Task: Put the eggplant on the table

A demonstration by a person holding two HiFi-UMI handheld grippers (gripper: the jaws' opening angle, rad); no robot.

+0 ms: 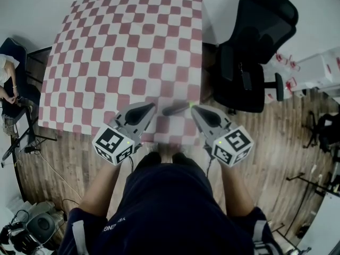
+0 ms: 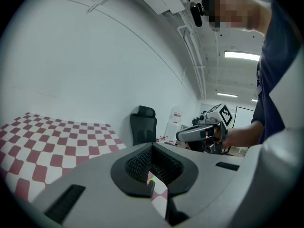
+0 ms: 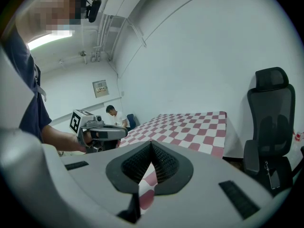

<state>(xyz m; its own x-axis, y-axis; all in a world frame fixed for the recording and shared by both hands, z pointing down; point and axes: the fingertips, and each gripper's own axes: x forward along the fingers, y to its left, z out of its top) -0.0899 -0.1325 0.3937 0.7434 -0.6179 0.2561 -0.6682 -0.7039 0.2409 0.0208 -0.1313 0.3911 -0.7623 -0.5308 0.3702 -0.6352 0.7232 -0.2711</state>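
Note:
A dark eggplant (image 1: 174, 110) with a green stem end lies on the red-and-white checked table (image 1: 122, 52), close to its near edge. My left gripper (image 1: 151, 108) hovers just left of the eggplant, and my right gripper (image 1: 195, 110) just right of its green end. Neither touches it. In the left gripper view the jaws (image 2: 152, 146) are shut with nothing held; a speck of green shows below them. The right gripper view shows its jaws (image 3: 151, 144) together and empty over the checked cloth.
A black office chair (image 1: 255, 52) stands off the table's right side. A seated person (image 1: 8, 84) is at the far left. White boxes (image 1: 313, 70) and stands are on the right, and gear lies on the wooden floor (image 1: 40, 224) at the bottom left.

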